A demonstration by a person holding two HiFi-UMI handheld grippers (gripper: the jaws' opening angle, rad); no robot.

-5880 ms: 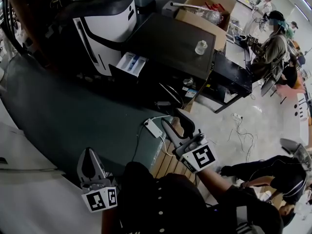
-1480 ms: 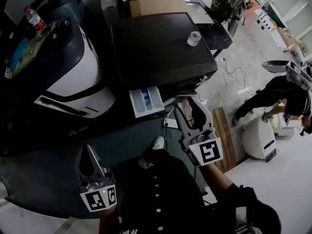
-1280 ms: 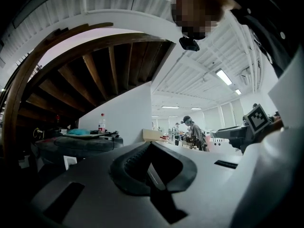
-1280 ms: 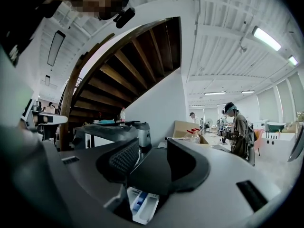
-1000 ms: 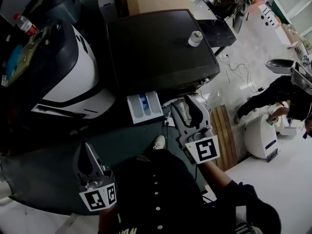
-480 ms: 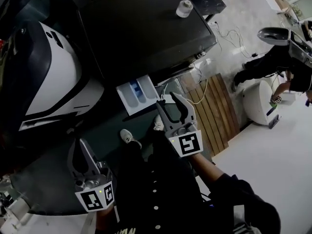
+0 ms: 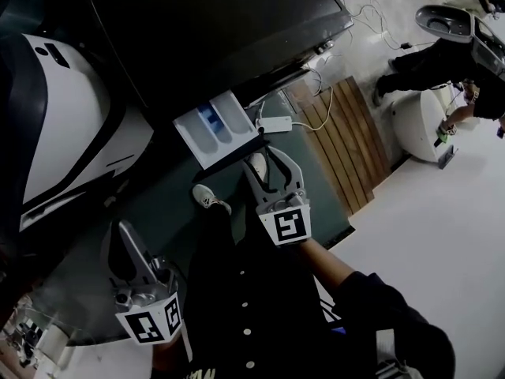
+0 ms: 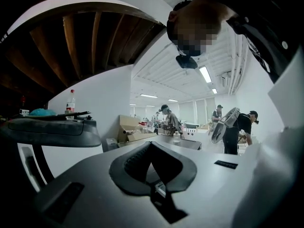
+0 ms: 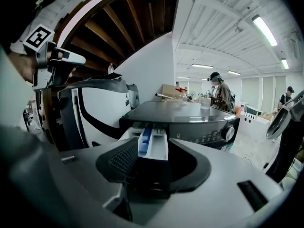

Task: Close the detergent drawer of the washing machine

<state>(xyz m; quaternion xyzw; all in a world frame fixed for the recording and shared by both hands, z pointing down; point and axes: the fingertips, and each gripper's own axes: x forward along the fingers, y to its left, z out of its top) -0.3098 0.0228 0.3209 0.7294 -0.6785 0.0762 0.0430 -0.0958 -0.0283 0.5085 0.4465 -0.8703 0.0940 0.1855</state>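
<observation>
The dark washing machine [image 7: 213,30] fills the top of the head view. Its white detergent drawer [image 7: 215,129], with a blue insert, stands pulled out. My right gripper [image 7: 267,158] is open, just below and right of the drawer's front end, and I cannot tell if they touch. In the right gripper view the drawer [image 9: 154,132] shows straight ahead through my right gripper [image 9: 153,151], whose jaws are widening with no pad pressing on it. My left gripper [image 7: 125,229] hangs low at the left, shut and empty, away from the machine [image 8: 178,141].
A white and black appliance [image 7: 55,125] stands left of the washer. A power strip [image 7: 274,123] and cable lie beside wooden slats [image 7: 347,148] on the floor. The wearer's shoes [image 7: 207,198] are under the drawer. A person [image 7: 458,54] stands at the far right. A cup [image 9: 205,102] sits on the washer.
Both grippers have come down. The right one dropped from beside the washer's front to just in front of the open drawer. The drawer has not moved.
</observation>
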